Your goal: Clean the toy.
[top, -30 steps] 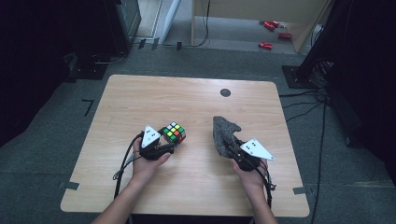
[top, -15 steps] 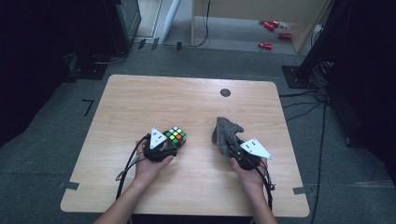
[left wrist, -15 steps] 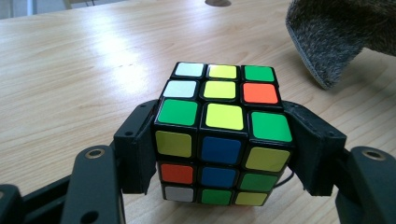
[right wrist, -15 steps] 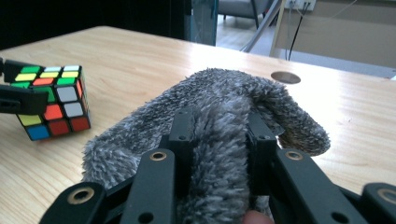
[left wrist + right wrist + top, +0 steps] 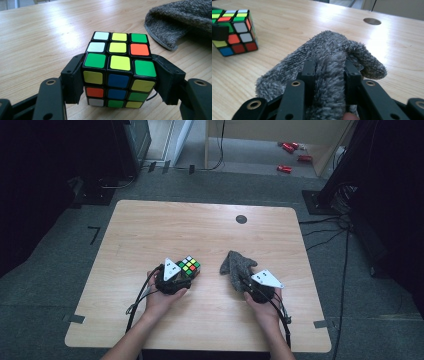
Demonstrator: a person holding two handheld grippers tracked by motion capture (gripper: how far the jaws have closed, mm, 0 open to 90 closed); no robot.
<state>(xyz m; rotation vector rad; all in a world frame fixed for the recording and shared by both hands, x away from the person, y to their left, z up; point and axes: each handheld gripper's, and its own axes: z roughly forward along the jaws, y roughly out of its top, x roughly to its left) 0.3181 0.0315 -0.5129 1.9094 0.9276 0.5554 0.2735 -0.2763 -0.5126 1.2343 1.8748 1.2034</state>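
Observation:
A scrambled colour cube [image 5: 188, 267] [image 5: 117, 70] rests on the wooden table [image 5: 200, 230], left of centre. My left gripper [image 5: 176, 276] [image 5: 117, 82] is shut on the cube, one jaw against each side. A grey fuzzy cloth [image 5: 238, 267] [image 5: 324, 65] lies to the right of the cube. A fold of that cloth is pinched between the jaws of my right gripper [image 5: 250, 287] [image 5: 329, 77]. The cube [image 5: 233, 31] also shows at the top left of the right gripper view, and the cloth [image 5: 180, 22] at the top right of the left gripper view.
A round dark grommet [image 5: 241, 219] [image 5: 372, 21] sits in the table near its far edge. Black stands [image 5: 330, 195] and cables [image 5: 345, 245] flank the table on the floor. Red objects [image 5: 290, 150] lie on the floor beyond.
Both hands have drawn slightly nearer the table's front edge, the left gripper bringing the cube with it and the right gripper pulling the cloth along.

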